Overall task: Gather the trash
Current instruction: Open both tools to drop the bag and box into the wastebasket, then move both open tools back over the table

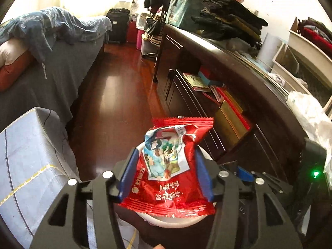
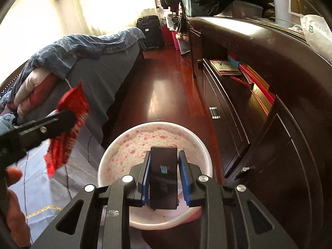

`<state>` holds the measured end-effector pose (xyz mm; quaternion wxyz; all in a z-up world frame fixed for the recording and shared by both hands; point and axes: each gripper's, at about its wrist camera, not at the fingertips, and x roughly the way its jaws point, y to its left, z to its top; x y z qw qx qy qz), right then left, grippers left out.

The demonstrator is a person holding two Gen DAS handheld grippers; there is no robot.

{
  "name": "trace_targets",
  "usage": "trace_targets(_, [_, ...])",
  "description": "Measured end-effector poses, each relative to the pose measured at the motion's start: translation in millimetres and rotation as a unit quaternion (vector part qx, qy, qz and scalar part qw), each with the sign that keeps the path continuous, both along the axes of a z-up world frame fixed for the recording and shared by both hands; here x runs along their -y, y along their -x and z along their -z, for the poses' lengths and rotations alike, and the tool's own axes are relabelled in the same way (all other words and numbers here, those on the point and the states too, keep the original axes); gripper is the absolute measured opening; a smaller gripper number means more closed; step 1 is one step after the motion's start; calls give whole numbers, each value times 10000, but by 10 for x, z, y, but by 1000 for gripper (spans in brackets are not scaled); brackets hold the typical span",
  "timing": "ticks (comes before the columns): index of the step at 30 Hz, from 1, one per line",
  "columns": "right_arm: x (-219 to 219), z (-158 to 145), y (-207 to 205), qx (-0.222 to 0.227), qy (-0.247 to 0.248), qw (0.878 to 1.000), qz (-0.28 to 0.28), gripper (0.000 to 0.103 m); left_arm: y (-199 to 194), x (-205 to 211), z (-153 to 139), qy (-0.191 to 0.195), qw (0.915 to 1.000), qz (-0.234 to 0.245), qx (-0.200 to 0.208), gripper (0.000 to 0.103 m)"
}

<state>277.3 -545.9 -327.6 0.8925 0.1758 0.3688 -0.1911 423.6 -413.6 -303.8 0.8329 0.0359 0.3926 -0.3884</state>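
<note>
A red snack wrapper (image 1: 168,172) lies spread flat between the blue pads of my left gripper (image 1: 166,176). The jaws stand wide and do not pinch it. Right under it is a white bin (image 1: 176,222) lined with pink-flowered plastic. In the right wrist view, my right gripper (image 2: 164,178) is over the same bin (image 2: 103,161). Its blue pads sit close against the sides of a small black packet (image 2: 164,172). The left gripper's finger (image 2: 60,122) and the red wrapper (image 2: 68,128) show to the left, beside the bin's rim.
A bed (image 2: 108,76) with a blue quilt runs along the left. A dark wood cabinet (image 2: 259,108) with books on an open shelf runs along the right. Glossy red-brown floor (image 2: 166,87) lies between them. A person's hand (image 2: 12,186) is at the lower left.
</note>
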Motion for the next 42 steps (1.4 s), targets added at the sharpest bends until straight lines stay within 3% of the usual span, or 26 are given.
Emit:
trace_targets(2, [6,9,-6,-7,-12,10000,6,28,-18,-12,-14,39,10000,-6,-9,67])
trace_targets(6, [-10,-11,12,32,11,10000,11,28,-50,-20,-24,96,9999,-7,-49,71])
trace_targets(16, [-11,-119,85,101,-25,9999,89,33,-59,-75,-127,225,9997,-46,-67,74])
trace_targets(25, [-369,-388,212,370,-137,9988,-295,52,210,-759,-380,250,9973,-647,234,88])
trace_targets(30, [-845,-592,240,535,-54,9953,-810,71,377,-1344,-517,115,9914,-1239,401,94])
trace_targets(33, [-1217,-708,252,652,-52,9900,-1250,74,458,-1741,-587,-130,9827,-1751,583,95])
trace_targets(39, [-1881,-860,219,746,-7,9750,-2092,79,461,-2666,-727,-408,9555,-2825,746,98])
trace_targets(42, [-2165,-910,174,740,51,9675,-2417,79,354,-3131,-734,-713,9330,-3433,813,99])
